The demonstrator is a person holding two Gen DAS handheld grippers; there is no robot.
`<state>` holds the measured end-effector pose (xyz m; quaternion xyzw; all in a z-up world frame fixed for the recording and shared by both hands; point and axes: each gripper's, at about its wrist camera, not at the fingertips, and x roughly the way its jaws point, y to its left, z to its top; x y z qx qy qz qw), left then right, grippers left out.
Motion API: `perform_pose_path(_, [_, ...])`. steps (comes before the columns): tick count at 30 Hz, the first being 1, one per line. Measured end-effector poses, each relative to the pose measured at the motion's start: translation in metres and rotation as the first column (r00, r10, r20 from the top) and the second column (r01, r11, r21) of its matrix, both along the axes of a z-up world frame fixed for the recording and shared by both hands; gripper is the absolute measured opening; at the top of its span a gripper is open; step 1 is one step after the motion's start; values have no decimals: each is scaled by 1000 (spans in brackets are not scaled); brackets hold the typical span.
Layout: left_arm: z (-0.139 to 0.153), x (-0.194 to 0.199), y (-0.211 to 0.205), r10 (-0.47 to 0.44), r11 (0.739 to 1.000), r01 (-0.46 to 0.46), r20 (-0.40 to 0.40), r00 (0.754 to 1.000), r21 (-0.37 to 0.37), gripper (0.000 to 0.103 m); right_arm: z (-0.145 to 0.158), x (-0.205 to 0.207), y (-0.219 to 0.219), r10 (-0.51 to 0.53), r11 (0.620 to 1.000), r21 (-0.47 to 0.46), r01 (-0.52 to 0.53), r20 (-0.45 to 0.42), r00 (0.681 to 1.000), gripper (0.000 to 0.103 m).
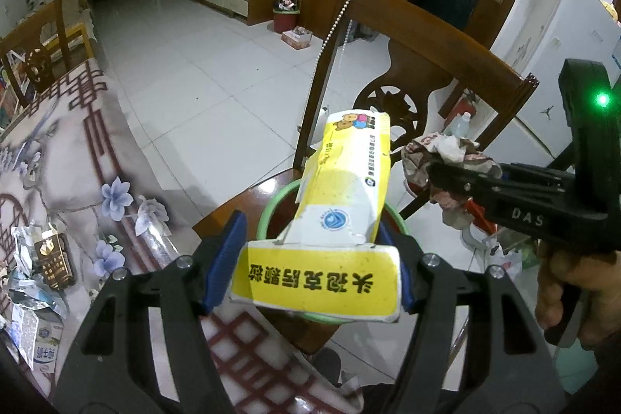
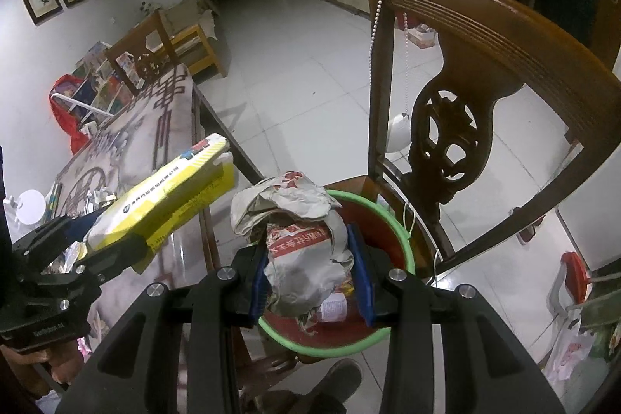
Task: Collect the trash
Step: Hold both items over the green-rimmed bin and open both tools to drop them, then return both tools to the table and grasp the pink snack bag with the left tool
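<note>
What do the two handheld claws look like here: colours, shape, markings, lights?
Both are black plastic. The left claw and the right claw each have two forked, slotted arms with silver screw heads and blue pads. Seen from the left wrist view, the right unit carries raised "DAS" lettering and a lit green lamp. A small white label sits on the left unit's body.

yellow box (image 1: 341, 204), crumpled paper (image 2: 306, 258) held aloft

My two wrist cameras look steeply down along their fingers, close above the green-rimmed bin (image 2: 403, 239) on the chair (image 1: 434, 37) at the desk (image 1: 77, 150) edge; both share it.
</note>
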<state>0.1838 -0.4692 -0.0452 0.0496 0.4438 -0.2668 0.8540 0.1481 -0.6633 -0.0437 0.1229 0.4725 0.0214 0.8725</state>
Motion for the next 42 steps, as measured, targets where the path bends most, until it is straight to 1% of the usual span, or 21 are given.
perform_pose_path(6, [-5,3,-11,2,1000,-1,-19,1000,24,64,-4,5,-4,8,1000,6,-8,-7,1000,36])
perform_pose_path(7, [-5,3,-13,-2,1000,3,-21,1000,26,67,-4,5,-4,9,1000,6,-9,-6,1000,39])
perform_pose_path(8, [-4,3,-14,-5,1000,5,-20,1000,26,78,-4,5,-5,7,1000,7,-7,-6,1000,41])
perform_pose_path(9, [-3,2,-15,-2,1000,3,-9,1000,25,86,-4,5,-5,4,1000,12,-4,-4,1000,42])
perform_pose_path(10, [-3,1,-15,0,1000,0,1,1000,26,87,-4,5,-6,3,1000,15,-3,-2,1000,45])
perform_pose_path(11, [-3,1,-15,-1,1000,0,2,1000,29,87,-3,5,-7,1,1000,12,-1,-1,1000,51])
perform_pose_path(12, [-3,0,-14,0,999,0,3,1000,34,90,-3,5,-7,1,1000,12,-1,2,1000,55])
perform_pose_path(13, [-3,-1,-12,4,999,-5,9,1000,37,92,-4,5,-8,-2,1000,14,2,3,1000,63])
perform_pose_path(14, [-2,-1,-11,9,999,-10,15,1000,39,97,-4,4,-8,-6,1000,18,6,8,1000,69])
perform_pose_path(16, [0,-2,-6,20,999,-21,23,1000,37,97,-3,5,-8,-9,1000,16,9,14,1000,76])
perform_pose_path(17, [1,-3,-3,26,999,-27,22,999,35,97,-2,5,-7,-9,1000,12,8,18,1000,83])
perform_pose_path(19, [3,-3,4,41,999,-42,28,999,32,98,0,5,-5,-15,1000,2,15,30,999,92])
perform_pose_path(23, [8,-5,18,70,997,-72,39,997,36,98,5,6,5,-11,1000,-13,11,36,999,96])
perform_pose_path(25, [11,-6,26,87,995,-89,43,995,36,98,8,7,12,-2,1000,-16,3,42,999,96])
perform_pose_path(28, [15,-10,44,117,993,-118,35,992,15,98,10,10,27,18,1000,-19,-18,39,999,96])
perform_pose_path(31, [18,-15,62,139,990,-140,28,990,8,98,12,11,48,51,999,-2,-51,49,998,96])
perform_pose_path(36, [22,-23,104,196,980,-197,32,980,9,98,16,12,89,109,994,-9,-109,73,991,96])
perform_pose_path(42, [26,-34,162,285,958,-286,55,957,20,98,19,16,145,177,984,-21,-176,100,979,96])
